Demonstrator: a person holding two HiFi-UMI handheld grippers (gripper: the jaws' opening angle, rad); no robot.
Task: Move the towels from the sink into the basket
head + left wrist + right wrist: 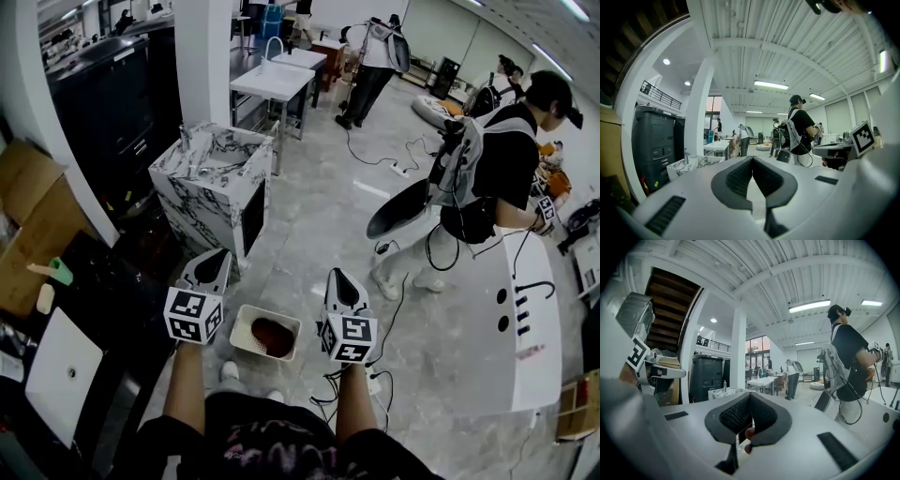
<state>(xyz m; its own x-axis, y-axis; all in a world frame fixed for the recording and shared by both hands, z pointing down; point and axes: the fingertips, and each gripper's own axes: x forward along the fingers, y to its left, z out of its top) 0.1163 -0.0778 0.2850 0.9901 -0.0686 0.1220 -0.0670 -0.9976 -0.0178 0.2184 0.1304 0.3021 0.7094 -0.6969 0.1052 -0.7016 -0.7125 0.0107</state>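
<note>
Seeing one dark red towel (272, 336), already in the basket (240, 330) on the floor, between and below the two grippers. It's a crumpled lump, so no clear long axis or facing; it sits about mid-basket. Judging by looks, it's soft, light, limp and not fragile. It would sag and drag if pinched at a corner, so better to pinch a raised fold near the middle. Sink (202, 187) stands ahead-left, well apart from the basket; can't spot any towel in its basin from here. Left gripper (221, 255): jaws together, nothing between. Right gripper (338, 276): also closed, empty. A reddish bit shows through the gap under its jaws in its own view; can't tell what. Both are held roughly level, pointing toward the sink.
</note>
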